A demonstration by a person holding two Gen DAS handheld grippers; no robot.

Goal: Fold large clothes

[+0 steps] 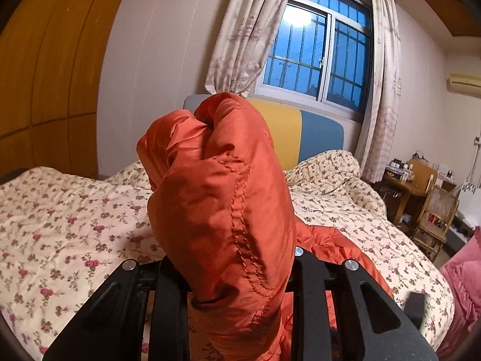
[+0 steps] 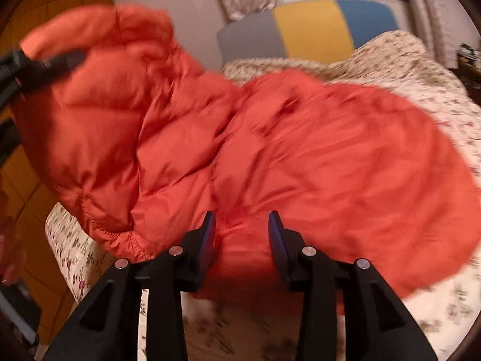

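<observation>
**Orange jacket half-lifted off bed, left tool has it**

Orange puffer jacket lies across the floral bed, long axis approx 9 to 3 o'clock in right wrist view. Its 9–10 o'clock end is raised, bunched and clenched in left tool. Right tool sits at 6 o'clock edge, released: fabric btwn jaws, pads not pressing. Right is nearer the hem.

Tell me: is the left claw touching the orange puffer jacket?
Touching. In the left wrist view the left claw is clamped on a raised bunch of the orange puffer jacket, with fabric squeezed between its fingers.
</observation>
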